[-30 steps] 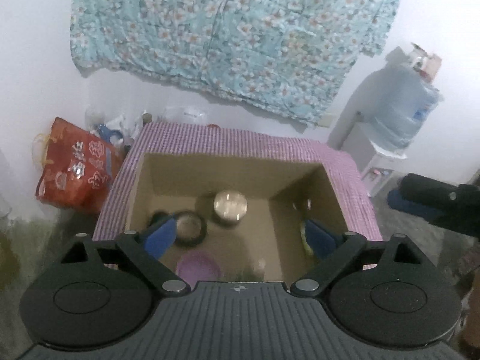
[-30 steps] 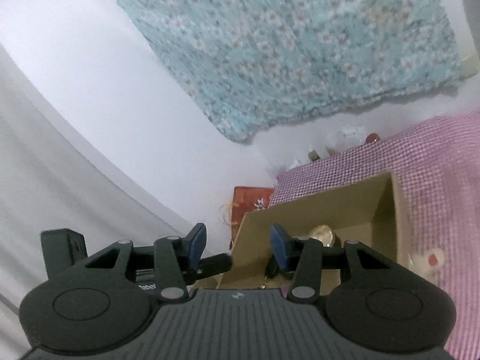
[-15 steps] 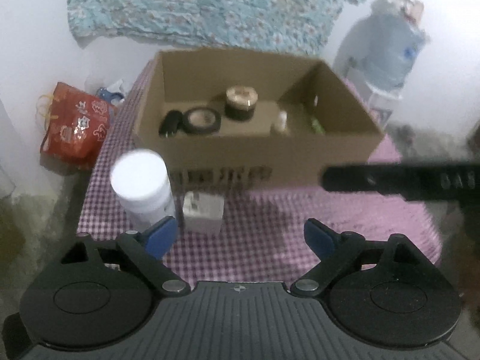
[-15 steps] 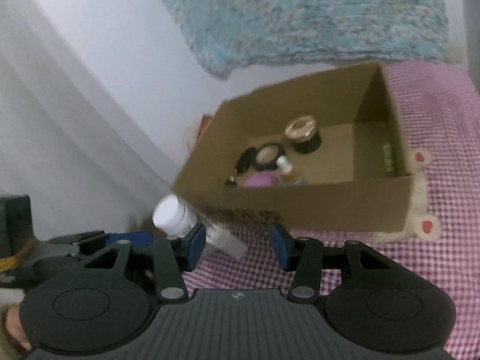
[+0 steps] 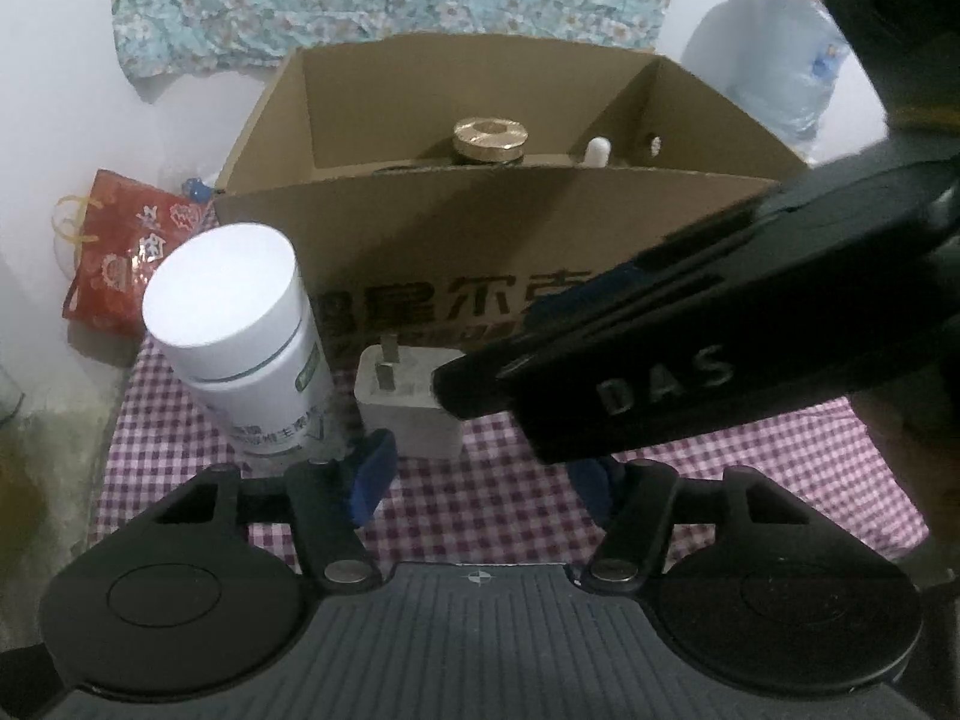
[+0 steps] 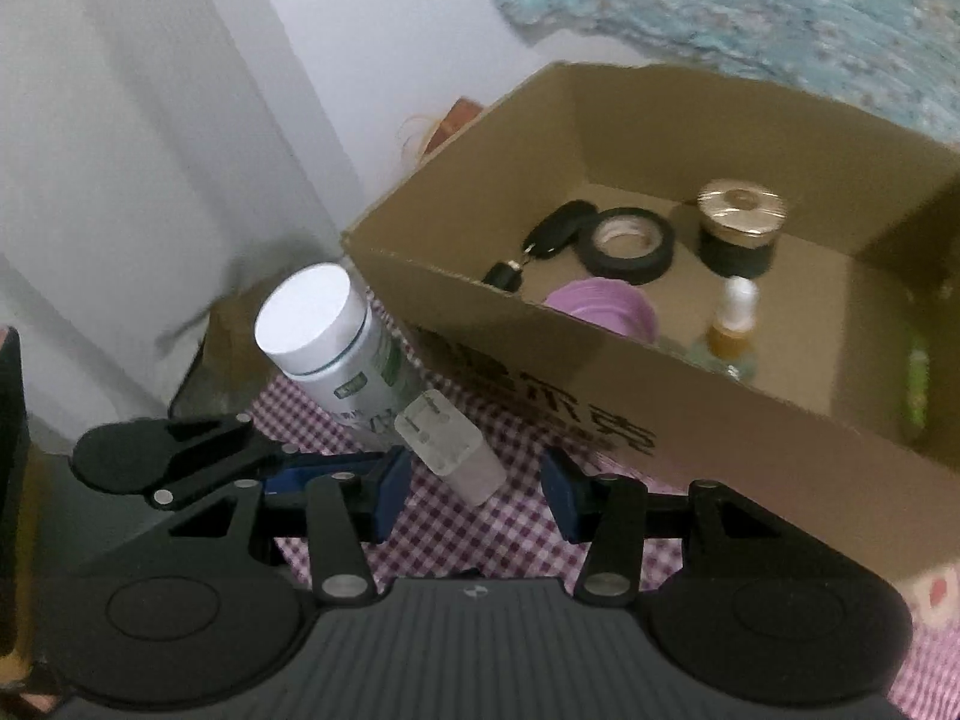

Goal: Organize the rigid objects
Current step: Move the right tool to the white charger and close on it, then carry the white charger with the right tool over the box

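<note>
A white plug adapter (image 5: 408, 405) (image 6: 450, 444) lies on the purple checked cloth (image 5: 480, 510) in front of a cardboard box (image 5: 480, 252) (image 6: 750, 438). A white-capped bottle (image 5: 234, 324) (image 6: 324, 336) stands upright just left of it. My left gripper (image 5: 483, 477) hovers low before the adapter. Its jaws are closing and the pads touch nothing. My right gripper (image 6: 474, 495) is open, with the adapter just ahead of its fingertips. Its black body (image 5: 660, 372) crosses the left wrist view and hides the adapter's right side.
Inside the box are a black tape roll (image 6: 627, 246), a gold-lidded jar (image 6: 741, 228), a purple lid (image 6: 606, 309), a small dropper bottle (image 6: 732, 324) and a black key fob (image 6: 552, 234). A red bag (image 5: 120, 252) sits at left. A water jug (image 5: 786, 78) stands at right.
Both grippers have dropped from above the box to the cloth in front of it. The left jaws have narrowed. The right gripper has swung across the left wrist view.
</note>
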The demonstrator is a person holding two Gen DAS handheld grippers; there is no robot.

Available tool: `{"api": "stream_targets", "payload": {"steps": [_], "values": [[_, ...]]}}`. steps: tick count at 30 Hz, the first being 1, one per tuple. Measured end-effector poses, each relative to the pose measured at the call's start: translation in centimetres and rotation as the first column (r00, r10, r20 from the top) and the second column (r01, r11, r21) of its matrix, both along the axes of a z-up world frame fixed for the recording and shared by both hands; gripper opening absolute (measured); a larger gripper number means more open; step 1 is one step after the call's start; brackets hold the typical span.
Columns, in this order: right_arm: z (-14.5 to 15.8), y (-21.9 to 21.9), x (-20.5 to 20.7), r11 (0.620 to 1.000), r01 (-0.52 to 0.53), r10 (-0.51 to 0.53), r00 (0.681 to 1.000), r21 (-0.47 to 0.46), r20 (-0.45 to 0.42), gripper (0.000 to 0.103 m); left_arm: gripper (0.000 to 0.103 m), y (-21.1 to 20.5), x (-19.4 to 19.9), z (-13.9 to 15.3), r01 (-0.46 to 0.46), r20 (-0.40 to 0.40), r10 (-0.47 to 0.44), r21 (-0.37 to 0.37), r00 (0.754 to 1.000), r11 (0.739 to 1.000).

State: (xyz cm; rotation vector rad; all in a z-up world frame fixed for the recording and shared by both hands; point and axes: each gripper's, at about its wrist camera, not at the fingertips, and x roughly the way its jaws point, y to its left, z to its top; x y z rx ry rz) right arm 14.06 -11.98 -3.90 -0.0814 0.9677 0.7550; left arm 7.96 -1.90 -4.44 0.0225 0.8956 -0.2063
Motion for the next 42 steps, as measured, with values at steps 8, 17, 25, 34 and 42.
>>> {"api": "stream_targets", "payload": {"steps": [8,17,25,34,42], "values": [[-1.1,3.0,1.3,0.991,-0.119,0.12,0.993,-0.057,0.016,0.051,0.061,0.7,0.4,-0.9,-0.028,-0.005,0.028,-0.006,1.0,1.0],[-2.1,4.4,1.4,0.983,-0.166,0.167,0.986,-0.077,0.011,0.037,0.061,1.1,0.4,-1.2,-0.043,-0.007,0.043,-0.016,0.999,0.999],[-1.5,3.1,0.6,0.991,-0.098,0.097,0.995,-0.089,-0.014,0.03,0.061,0.0,0.1,-1.2,0.001,-0.003,-0.001,-0.019,1.0,1.0],[-1.4,-0.6,-0.2,0.997,0.026,-0.035,0.993,-0.079,-0.113,0.029,0.063,-2.7,-0.3,-0.7,0.107,0.037,-0.107,0.014,0.994,0.994],[-1.5,-2.1,-0.6,0.996,0.067,-0.076,0.982,-0.056,-0.175,0.029,0.059,-4.6,-0.1,-1.5,0.185,0.033,-0.187,0.055,0.982,0.981]]}}
